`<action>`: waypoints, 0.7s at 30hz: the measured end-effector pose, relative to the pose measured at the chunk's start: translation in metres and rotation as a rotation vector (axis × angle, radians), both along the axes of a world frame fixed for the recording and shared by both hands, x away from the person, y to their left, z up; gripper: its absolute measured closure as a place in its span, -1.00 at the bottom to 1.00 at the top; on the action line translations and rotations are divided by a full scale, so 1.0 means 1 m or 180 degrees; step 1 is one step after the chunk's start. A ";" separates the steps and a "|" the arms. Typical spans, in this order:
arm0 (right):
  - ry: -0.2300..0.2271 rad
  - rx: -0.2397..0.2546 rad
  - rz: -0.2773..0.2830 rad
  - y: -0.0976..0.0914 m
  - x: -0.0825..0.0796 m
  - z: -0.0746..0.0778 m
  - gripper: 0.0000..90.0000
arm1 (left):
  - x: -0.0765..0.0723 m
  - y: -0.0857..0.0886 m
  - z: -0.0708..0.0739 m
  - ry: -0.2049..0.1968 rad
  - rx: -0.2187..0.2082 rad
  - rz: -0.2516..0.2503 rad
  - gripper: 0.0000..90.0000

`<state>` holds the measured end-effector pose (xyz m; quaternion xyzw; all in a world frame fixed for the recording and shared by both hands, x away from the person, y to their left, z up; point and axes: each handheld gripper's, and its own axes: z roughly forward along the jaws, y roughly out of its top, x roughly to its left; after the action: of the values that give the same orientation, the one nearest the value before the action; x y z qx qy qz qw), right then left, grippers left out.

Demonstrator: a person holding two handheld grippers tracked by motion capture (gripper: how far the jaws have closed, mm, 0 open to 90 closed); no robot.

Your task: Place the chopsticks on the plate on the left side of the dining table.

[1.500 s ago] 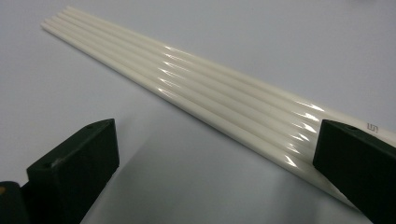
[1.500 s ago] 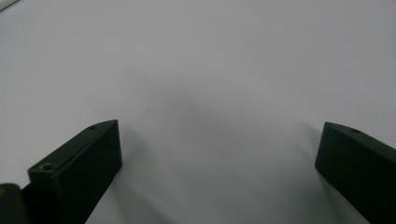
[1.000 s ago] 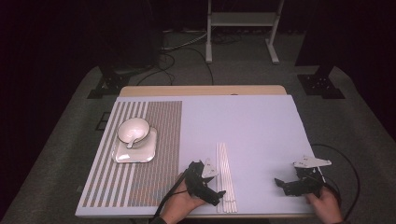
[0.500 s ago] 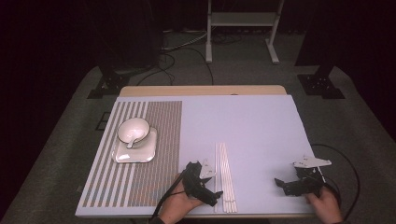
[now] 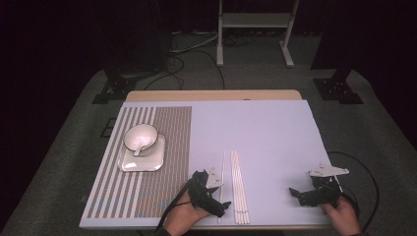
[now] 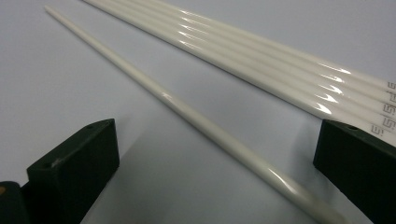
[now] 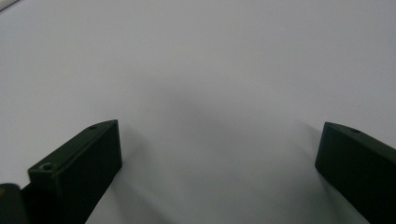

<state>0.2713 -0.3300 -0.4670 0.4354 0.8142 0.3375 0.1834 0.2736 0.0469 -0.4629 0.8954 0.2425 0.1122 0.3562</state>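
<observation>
Pale tabletop under my left gripper: jaws spread wide astride the lone chopstick, apparently not touching it. It runs lengthwise away, just beside the bundle. My right gripper gapes empty, well apart.

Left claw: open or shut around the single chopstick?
Open. The left claw has jaws standing wide apart, with the single chopstick lying untouched between them on the table.

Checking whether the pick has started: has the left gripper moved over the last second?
Yes, slightly. The left gripper has crept toward the table's near edge along the lone chopstick, judged against the chopstick bundle.
</observation>
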 end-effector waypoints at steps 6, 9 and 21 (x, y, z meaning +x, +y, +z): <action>0.0001 0.0000 0.0001 0.000 0.000 0.000 -1.00 | -0.004 0.003 0.000 0.0006 0.0001 0.0007 -1.00; 0.0001 0.0000 0.0001 0.000 0.000 0.000 -1.00 | -0.010 0.006 0.000 0.0016 -0.0020 0.0014 -1.00; 0.0006 -0.0004 0.0004 0.000 0.000 0.000 -1.00 | -0.027 0.009 -0.001 0.0024 -0.0062 0.0032 -1.00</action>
<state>0.2715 -0.3302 -0.4669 0.4351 0.8148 0.3367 0.1827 0.2470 0.0558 -0.4641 0.8911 0.2494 0.1083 0.3634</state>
